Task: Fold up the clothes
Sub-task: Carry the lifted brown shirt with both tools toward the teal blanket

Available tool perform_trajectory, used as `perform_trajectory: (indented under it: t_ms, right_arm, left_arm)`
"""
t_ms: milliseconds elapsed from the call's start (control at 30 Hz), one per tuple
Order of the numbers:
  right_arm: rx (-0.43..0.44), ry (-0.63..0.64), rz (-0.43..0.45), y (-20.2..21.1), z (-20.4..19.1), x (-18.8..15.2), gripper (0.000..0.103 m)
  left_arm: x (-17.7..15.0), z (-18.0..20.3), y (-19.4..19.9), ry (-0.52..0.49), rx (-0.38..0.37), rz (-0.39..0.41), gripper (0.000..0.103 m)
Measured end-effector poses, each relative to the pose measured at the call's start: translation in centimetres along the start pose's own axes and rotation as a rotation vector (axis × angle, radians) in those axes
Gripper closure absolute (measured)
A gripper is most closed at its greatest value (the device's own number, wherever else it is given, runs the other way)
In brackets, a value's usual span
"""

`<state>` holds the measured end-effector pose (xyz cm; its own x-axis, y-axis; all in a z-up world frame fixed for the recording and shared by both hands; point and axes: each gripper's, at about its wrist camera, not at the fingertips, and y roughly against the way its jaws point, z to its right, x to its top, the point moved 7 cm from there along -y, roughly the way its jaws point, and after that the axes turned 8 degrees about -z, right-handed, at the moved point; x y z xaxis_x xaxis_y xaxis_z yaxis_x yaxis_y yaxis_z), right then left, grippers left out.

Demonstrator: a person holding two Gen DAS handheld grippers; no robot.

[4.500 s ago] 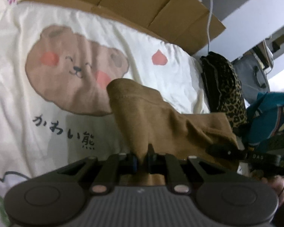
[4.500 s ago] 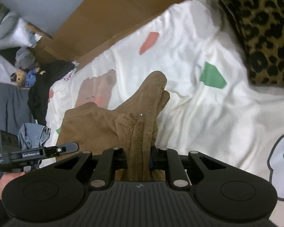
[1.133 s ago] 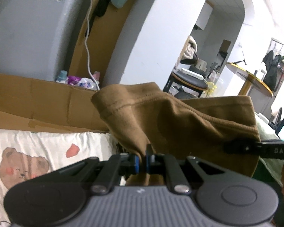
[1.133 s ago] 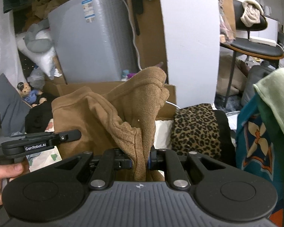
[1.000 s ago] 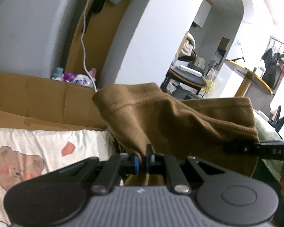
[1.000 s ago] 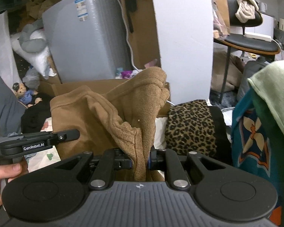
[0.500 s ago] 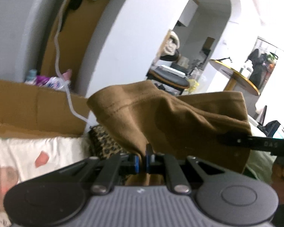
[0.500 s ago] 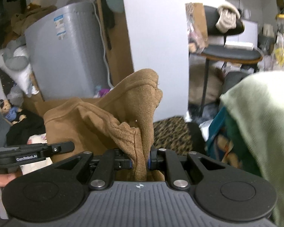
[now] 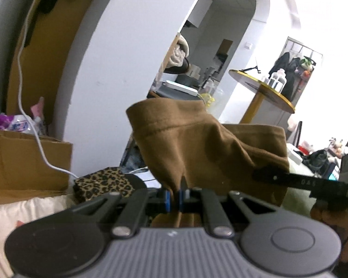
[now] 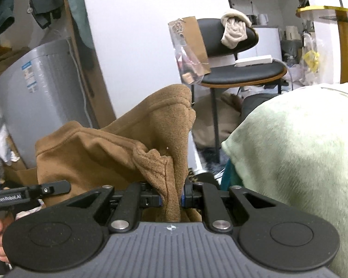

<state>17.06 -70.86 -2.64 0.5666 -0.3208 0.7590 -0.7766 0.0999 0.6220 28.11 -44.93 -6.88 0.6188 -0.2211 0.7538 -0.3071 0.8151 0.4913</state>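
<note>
I have lifted the brown garment (image 9: 204,148) off the bed and swung it right

Both the left hand-held gripper (image 9: 174,198) and the right hand-held gripper (image 10: 171,200) pinch it; placing on a pile remains, I think

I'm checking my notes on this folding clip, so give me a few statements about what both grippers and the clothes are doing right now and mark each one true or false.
1. The left gripper is shut on the brown garment. True.
2. The right gripper is open and holds nothing. False: it is shut on a thick bunch of the same brown garment.
3. The brown garment lies flat on the bed. False: it hangs lifted between both grippers.
4. A pale green fleece fills the right side of the right wrist view. True.
5. A leopard-print cloth lies below the lifted garment. True.
</note>
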Motion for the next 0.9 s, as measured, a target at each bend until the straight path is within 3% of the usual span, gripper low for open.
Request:
perform_trajectory:
  t_ms: [300, 633, 900]
  right_arm:
    - [-0.077, 0.022, 0.033, -4.0, 1.5, 1.1, 0.090]
    - [-0.129, 0.018, -0.069, -13.3, 3.4, -1.2, 0.089]
    - [-0.179, 0.072, -0.095, -18.7, 3.9, -1.1, 0.089]
  left_arm:
    - [0.6, -3.0, -4.6, -0.016, -0.077, -0.059, 0.096]
    - [-1.7, -8.5, -11.7, 0.021, -0.061, -0.158, 0.096]
    - [-0.7, -11.9, -15.5, 0.016, -0.040, -0.173, 0.096]
